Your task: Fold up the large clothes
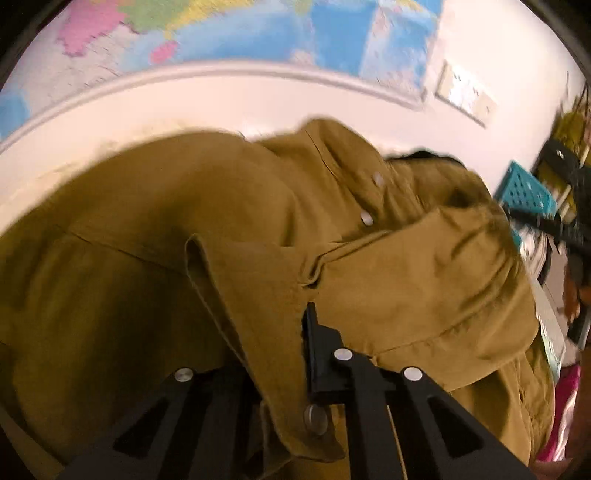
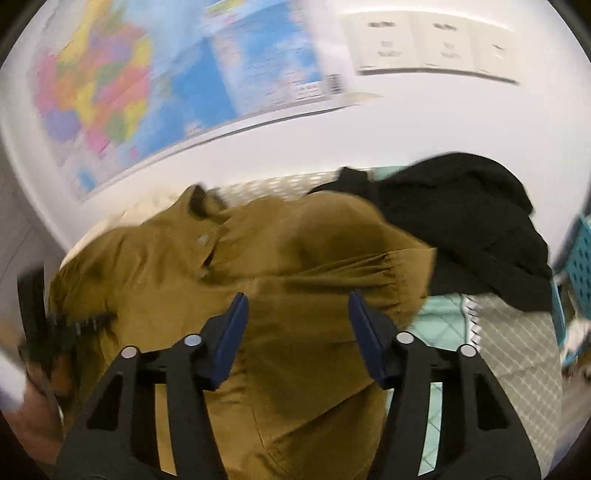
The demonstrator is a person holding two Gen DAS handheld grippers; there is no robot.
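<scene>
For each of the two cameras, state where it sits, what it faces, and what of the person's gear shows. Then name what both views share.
Left wrist: sits on the left gripper, looking down along its shut fingers, which pinch a flap of the mustard shirt; the wall map lies beyond.
Right wrist: sits on the right gripper, looking down between open blue-padded fingers at the same shirt, a black garment to its right.
Shared: the shirt, the map, a teal basket.
</scene>
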